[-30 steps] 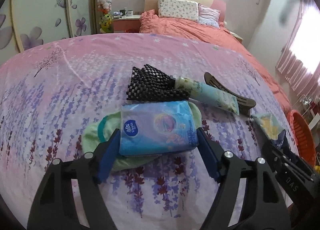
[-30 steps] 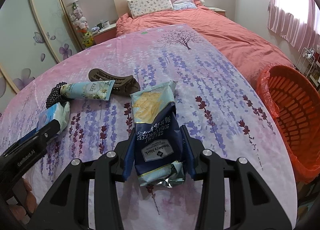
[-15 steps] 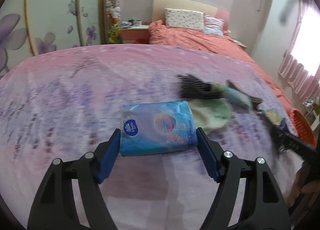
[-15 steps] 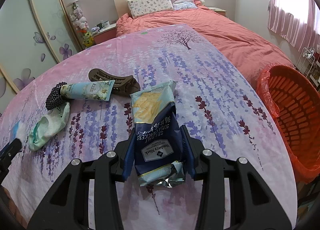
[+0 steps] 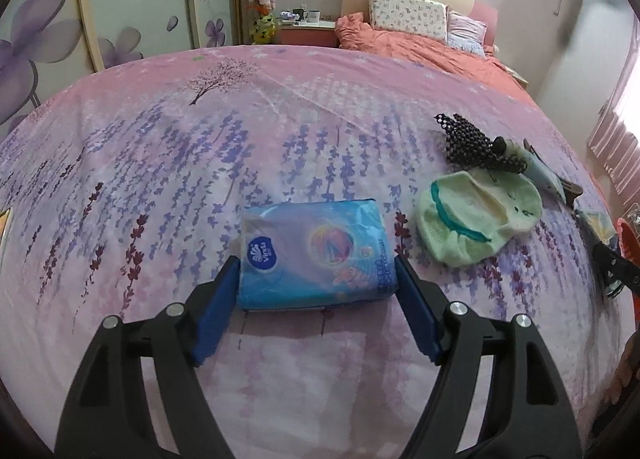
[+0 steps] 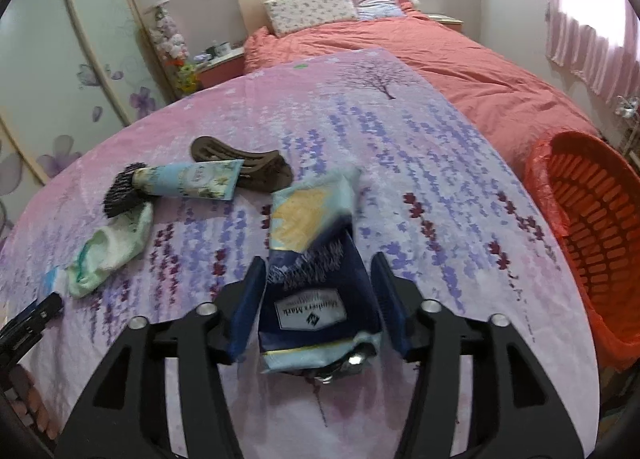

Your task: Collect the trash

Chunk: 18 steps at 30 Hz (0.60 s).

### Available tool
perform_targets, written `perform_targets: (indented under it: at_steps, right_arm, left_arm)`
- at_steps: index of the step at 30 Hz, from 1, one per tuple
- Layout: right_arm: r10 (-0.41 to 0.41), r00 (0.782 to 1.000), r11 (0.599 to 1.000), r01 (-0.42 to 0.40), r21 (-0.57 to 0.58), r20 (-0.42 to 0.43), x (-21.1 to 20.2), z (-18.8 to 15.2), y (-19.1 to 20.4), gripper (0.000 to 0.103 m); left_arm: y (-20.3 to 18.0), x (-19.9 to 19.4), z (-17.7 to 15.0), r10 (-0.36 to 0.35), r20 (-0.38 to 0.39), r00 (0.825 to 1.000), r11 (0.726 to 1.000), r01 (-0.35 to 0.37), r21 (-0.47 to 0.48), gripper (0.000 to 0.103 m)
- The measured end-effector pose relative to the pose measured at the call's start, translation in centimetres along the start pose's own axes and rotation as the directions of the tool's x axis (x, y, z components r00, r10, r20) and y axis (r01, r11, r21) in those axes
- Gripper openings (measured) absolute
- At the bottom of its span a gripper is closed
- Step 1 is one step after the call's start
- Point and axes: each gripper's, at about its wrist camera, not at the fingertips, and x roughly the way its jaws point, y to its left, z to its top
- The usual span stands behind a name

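Right wrist view: right gripper point(image 6: 318, 299), jaws opening around a navy "Member's Mark" snack bag point(image 6: 316, 279) lying on the lavender-print bedspread point(image 6: 420, 179) beside the orange basket point(image 6: 592, 235); left gripper point(image 5: 316, 279) clamped on a blue "Vinda" tissue pack point(image 5: 314, 255) over that bedspread.

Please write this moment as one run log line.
left gripper: shut on tissue pack | right gripper: opening, snack bag between jaws

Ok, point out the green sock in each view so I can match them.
Left wrist view: green sock lies right of centre, beside the tissue pack.
Right wrist view: green sock lies at the left.
Shared landmark: the black beaded piece touching its far end.
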Motion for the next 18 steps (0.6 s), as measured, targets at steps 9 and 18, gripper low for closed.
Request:
perform_targets:
  at_steps: [9,18]
  right_arm:
    - [0.066,0.998,0.997,-0.066,0.029,0.006,-0.3,-0.3,-0.9,0.064]
    - [-0.006,1.0,1.0,0.006,-0.021,-0.007,-0.1,-0.3,0.2,0.064]
  left_arm:
    - [-0.7,0.4,0.0,0.024,-0.012,1.0,1.0,-0.024,0.02,0.076]
    - [-0.3,0.2,0.0,0.008,-0.006,1.0,1.0,-0.008,0.006,0.076]
